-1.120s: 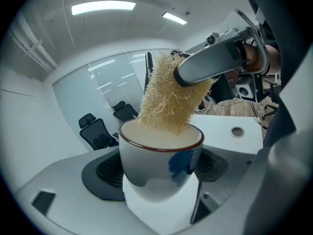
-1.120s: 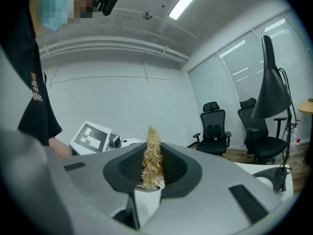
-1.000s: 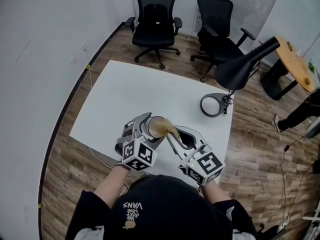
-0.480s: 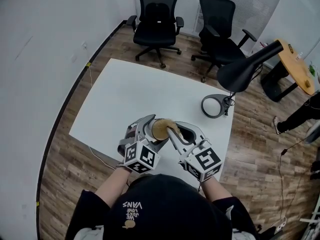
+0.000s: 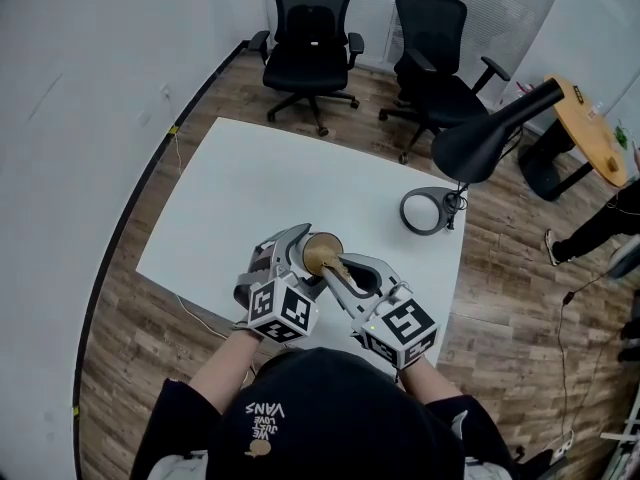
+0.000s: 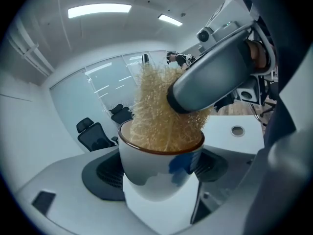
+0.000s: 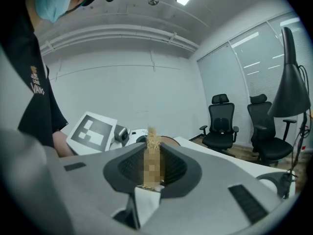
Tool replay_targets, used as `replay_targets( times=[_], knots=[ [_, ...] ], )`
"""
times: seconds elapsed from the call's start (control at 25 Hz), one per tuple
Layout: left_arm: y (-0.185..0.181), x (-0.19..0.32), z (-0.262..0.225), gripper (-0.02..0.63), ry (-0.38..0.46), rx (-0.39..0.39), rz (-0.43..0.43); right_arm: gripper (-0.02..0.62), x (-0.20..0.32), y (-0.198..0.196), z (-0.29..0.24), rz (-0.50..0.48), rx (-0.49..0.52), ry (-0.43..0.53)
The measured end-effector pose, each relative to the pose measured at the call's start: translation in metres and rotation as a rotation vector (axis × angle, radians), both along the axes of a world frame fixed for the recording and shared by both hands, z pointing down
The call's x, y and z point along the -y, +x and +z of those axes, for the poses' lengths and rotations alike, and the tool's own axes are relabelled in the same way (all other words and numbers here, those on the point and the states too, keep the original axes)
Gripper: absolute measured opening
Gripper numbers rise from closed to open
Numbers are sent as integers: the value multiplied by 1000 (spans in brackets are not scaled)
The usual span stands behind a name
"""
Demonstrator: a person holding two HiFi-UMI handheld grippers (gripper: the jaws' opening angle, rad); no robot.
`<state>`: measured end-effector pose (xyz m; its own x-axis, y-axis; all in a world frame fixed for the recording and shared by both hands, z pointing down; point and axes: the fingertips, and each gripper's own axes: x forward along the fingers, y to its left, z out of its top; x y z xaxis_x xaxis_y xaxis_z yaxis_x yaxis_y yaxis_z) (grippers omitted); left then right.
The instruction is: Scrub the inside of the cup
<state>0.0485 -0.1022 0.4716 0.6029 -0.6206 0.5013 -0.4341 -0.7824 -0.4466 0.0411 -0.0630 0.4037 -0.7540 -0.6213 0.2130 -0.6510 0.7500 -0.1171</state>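
White table (image 5: 230, 198) fills the foreground. Over its near edge the cup (image 6: 156, 168) is clamped btwn the left gripper's (image 5: 300, 255) jaws. A fibrous scrubber (image 6: 159, 114) is pushed into it, pinched tight by the right gripper (image 5: 338, 268). Lamp (image 5: 480, 138) & chairs (image 5: 310, 38) are seen beyond.

This is looking like an office meeting room: a black mesh office chair (image 5: 312, 38) and a second office chair (image 5: 435, 53) are standing on castors beyond a plain white table (image 5: 260, 188), with a wood-plank floor (image 5: 130, 308) running beneath and bare white walls (image 5: 90, 58) closing it in. A black desk lamp (image 5: 490, 133) is leaning over the table's far corner, a round wooden table (image 5: 595, 133) is sitting off to the right, and glass partition panels (image 6: 105, 89) and ceiling strip lights (image 6: 99, 10) are showing in the left gripper view
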Motion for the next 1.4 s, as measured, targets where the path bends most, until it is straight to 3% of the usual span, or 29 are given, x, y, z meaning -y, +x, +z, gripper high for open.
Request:
replay_targets(
  times=[0.16,0.32,0.6,1.0,1.2,1.4],
  knots=[
    [3,-6,0,402,2,0,18,74,6,0,-8,15,10,-4],
    [6,-13,-4,402,19,2,44,74,19,11,-10,48,-37,34],
    [1,-10,-8,402,24,5,39,74,9,11,4,56,-112,7],
    [6,-14,-4,402,6,-20,47,72,2,-4,-4,1,12,-36],
    [10,-21,-5,402,20,-24,63,72,17,12,-5,66,-36,-26],
    [3,-15,-5,402,20,-14,45,72,11,12,8,64,-102,-45]
  ],
)
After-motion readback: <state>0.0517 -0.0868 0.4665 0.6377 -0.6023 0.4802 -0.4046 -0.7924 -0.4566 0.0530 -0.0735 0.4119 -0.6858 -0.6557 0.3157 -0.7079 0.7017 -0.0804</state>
